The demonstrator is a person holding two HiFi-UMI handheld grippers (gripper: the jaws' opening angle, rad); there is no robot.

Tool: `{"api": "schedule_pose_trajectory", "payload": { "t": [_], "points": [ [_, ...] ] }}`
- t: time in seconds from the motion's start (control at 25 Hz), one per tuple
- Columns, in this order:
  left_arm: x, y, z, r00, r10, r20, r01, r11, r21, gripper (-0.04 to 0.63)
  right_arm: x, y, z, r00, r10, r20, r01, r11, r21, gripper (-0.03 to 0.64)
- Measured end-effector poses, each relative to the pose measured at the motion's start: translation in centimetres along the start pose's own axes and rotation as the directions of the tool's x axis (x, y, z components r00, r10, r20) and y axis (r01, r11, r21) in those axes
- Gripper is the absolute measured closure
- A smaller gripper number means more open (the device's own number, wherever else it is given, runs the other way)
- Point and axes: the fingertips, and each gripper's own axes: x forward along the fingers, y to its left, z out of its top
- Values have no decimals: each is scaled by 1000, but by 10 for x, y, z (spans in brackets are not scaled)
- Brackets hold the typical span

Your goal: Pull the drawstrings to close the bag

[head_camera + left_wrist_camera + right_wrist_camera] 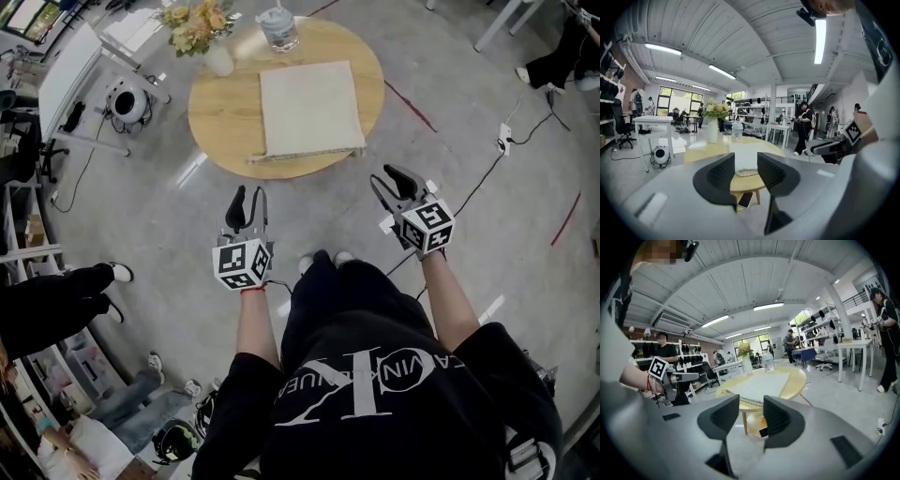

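A cream cloth drawstring bag (pixel 310 108) lies flat on a round wooden table (pixel 216 117), its gathered edge toward me. Both grippers hover above the floor, short of the table's near rim. My left gripper (pixel 247 195) is open with nothing between its jaws. My right gripper (pixel 392 178) is likewise open and empty. In the left gripper view the bag (pixel 745 159) shows through the gap of the left gripper (pixel 746 171). From the right gripper view the bag (pixel 761 386) lies ahead beyond the right gripper (pixel 751 416).
A vase of flowers (pixel 202 33) and a clear bottle (pixel 278 28) stand at the table's far side. A phone (pixel 745 200) lies on the floor under the table. A white desk (pixel 66 70) and a round device (pixel 127 101) sit left; a seated person's legs (pixel 56 305) too.
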Motion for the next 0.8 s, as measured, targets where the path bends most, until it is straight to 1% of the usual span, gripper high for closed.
{"api": "schedule_pose_trajectory", "payload": {
  "t": [0.12, 0.28, 0.4, 0.56, 0.64, 0.72, 0.8],
  "points": [
    [8, 6, -8, 1000, 0, -24, 0, 1000, 3, 460, 13, -8, -7, 999, 1, -43, -2, 1000, -17, 491],
    [25, 20, -20, 999, -13, -48, 14, 1000, 27, 457, 40, -18, -16, 996, -12, -84, 6, 997, -74, 491],
    [39, 30, -32, 997, -26, -73, 29, 999, 40, 457, 60, -30, -24, 990, -54, -127, 36, 990, -139, 491],
    [53, 37, -42, 994, -39, -101, 44, 998, 49, 457, 80, -47, -39, 973, -115, -202, 67, 971, -229, 491],
    [58, 39, -45, 993, -46, -106, 52, 998, 47, 457, 90, -51, -49, 958, -136, -253, 55, 951, -303, 491],
    [63, 40, -47, 992, -53, -111, 58, 997, 49, 456, 98, -53, -56, 940, -160, -300, 29, 917, -398, 491],
    [67, 40, -49, 992, -60, -112, 66, 996, 53, 456, 105, -54, -61, 927, -178, -330, 3, 883, -469, 491]
  ]
}}
